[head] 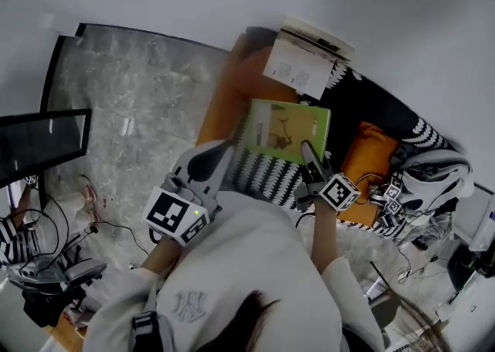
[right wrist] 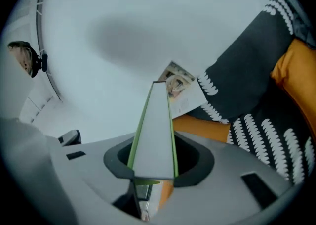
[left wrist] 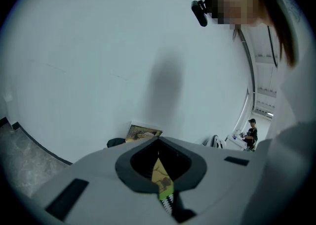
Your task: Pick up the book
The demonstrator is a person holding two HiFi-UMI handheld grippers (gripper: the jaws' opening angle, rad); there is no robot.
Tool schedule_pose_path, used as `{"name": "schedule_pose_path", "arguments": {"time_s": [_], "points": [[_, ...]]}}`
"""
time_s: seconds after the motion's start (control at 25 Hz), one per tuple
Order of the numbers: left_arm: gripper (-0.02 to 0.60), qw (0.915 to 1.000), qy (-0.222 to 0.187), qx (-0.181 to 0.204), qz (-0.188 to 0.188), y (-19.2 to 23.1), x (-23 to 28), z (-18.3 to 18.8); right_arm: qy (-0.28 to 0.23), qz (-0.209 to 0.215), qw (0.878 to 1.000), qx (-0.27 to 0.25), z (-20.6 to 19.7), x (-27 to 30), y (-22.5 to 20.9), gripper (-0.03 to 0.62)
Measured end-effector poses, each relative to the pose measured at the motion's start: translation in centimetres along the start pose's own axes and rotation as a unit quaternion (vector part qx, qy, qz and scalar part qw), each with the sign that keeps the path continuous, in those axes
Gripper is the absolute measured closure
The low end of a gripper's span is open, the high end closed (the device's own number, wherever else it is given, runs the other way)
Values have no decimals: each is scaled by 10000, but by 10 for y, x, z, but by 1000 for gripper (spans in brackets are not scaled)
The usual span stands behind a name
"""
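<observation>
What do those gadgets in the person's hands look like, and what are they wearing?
The left gripper is a pale grey plastic shell; the right gripper shows black jaws. Each carries a white cube with black square markers. The person wears a white sweatshirt with a grey emblem.

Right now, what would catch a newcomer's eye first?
The green book, held mid-frame with the right gripper clamped on its near edge; the left gripper sits at its left corner. Behind it, a second book stands against the wall, above patterned cushions.
</observation>
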State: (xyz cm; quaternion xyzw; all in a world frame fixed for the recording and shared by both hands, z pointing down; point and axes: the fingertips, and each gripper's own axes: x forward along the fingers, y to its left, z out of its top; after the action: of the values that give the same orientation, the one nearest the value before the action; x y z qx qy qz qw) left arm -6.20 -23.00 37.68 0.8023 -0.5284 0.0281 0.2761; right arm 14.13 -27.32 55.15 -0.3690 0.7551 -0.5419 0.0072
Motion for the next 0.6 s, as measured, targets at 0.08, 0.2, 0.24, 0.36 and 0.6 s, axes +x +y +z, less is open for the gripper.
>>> {"name": "schedule_pose_path", "arguments": {"time_s": [0.08,0.2,0.24,0.36,0.6], "points": [[572,9999,-162,9,-11,-2,-6,5,-372,-90,9992,-113,14,-22,19,445],[572,9992,-384,41,-98,-8,-15,13,-792,-121,9963,-318,29,-50,47,445],[572,9989,-458,46,-127,-9,-18,16,-906,-129,9951,-383,33,-57,55,445],[572,9978,-624,36,-198,-13,-25,23,-1180,-221,9916,-480,40,-76,79,445],[572,9963,-832,-16,-231,-16,-41,31,-1797,-359,9828,-229,40,-118,106,445]]}}
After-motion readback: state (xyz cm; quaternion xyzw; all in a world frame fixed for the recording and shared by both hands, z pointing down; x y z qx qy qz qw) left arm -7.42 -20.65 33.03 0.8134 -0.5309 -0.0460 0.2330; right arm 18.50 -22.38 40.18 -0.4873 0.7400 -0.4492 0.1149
